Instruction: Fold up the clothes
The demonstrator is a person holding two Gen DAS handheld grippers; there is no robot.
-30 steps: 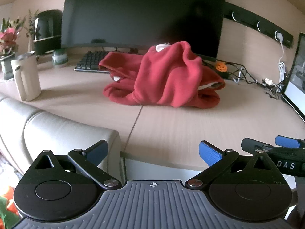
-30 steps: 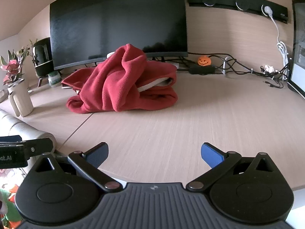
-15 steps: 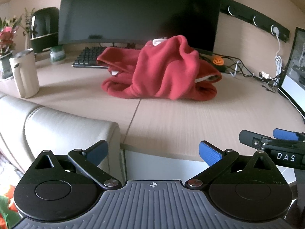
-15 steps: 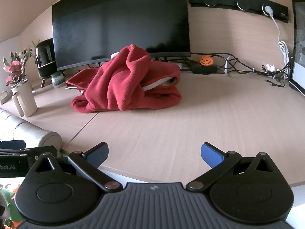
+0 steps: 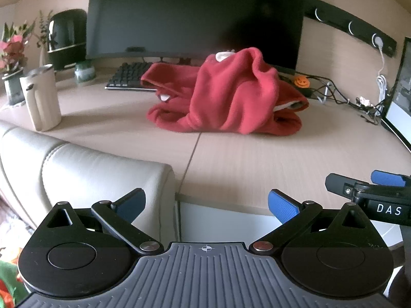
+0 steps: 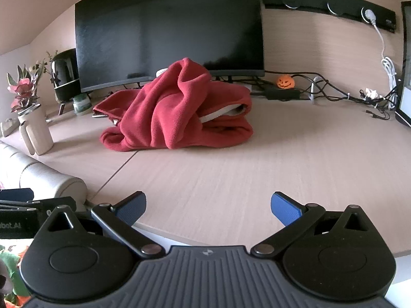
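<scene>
Grippers nearer sweater (image 5: 226,95), jaws wide (empty)

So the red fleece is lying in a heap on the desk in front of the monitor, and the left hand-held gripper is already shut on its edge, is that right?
Not quite. The red fleece does lie in a heap on the desk in front of the monitor, but the left hand-held gripper is open and empty, well short of the cloth. The left wrist view shows its blue fingers spread wide over the desk's near edge.

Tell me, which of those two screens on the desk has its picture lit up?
The side monitor at the desk's right edge is lit; the big curved monitor behind the red garment is black.
</scene>
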